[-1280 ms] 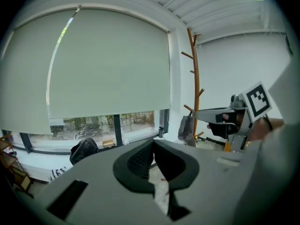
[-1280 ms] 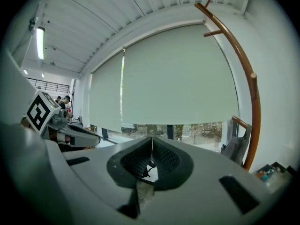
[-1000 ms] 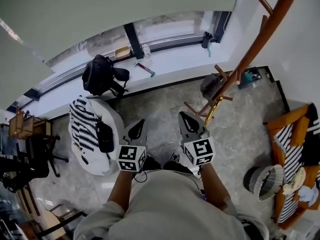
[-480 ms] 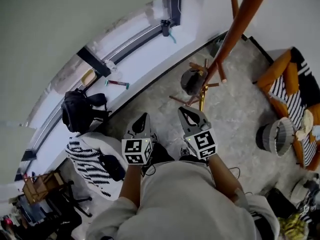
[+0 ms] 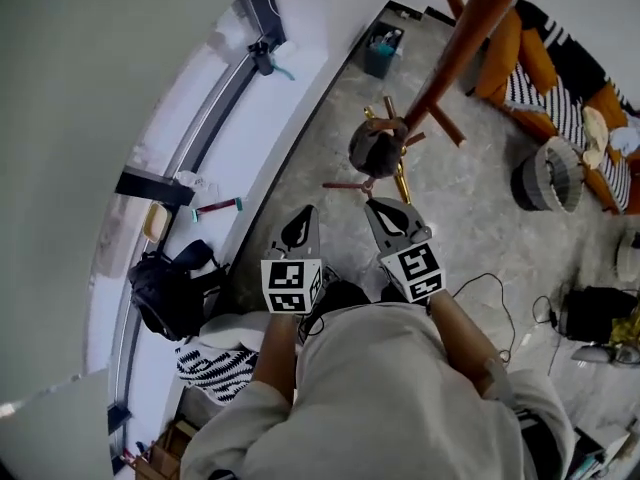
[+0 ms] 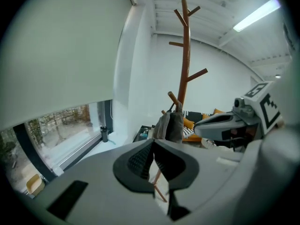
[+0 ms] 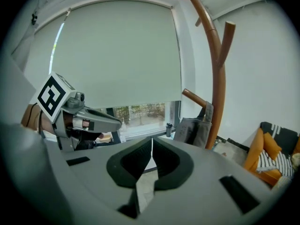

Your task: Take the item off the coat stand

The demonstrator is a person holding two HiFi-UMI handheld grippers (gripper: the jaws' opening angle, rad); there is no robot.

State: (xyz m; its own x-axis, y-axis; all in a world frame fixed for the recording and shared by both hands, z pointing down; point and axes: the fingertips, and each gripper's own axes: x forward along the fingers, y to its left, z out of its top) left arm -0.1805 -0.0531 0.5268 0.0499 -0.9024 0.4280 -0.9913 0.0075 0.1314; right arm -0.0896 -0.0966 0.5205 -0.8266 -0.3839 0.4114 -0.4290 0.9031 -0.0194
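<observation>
Grey bag (image 5: pixel 377 148) hangs on a low peg of the wooden stand (image 5: pixel 470 43), close against the pole, clear of both grippers and ahead of them; the left gripper view shows the bag (image 6: pixel 171 125) just above that gripper's jaw tips, and the right gripper view shows it (image 7: pixel 194 130) to the right of its own tips, beside the pole (image 7: pixel 218 78). Stone floor (image 5: pixel 470 248) fills the middle of the head view. A long window (image 5: pixel 190 138) with a white sill runs along the left side. The person (image 5: pixel 400 398) stands facing the stand, both forearms held forward. An orange sofa (image 5: pixel 560 63) with striped cushions sits at the upper right. A black backpack (image 5: pixel 165 293) rests on the sill at the left, and a striped cloth (image 5: pixel 215 363) lies below it. A round basket (image 5: pixel 545 173) stands on the floor near the sofa. Left gripper (image 5: pixel 303 220): jaws together, nothing between them, confirmed in its own view (image 6: pixel 153 149). Right gripper (image 5: pixel 375 206): jaws likewise closed on nothing (image 7: pixel 151 149). The two grippers sit side by side, near each other but apart, both pointing towards the base of the stand. A thin cable (image 5: pixel 500 293) trails on the floor to the person's right.
</observation>
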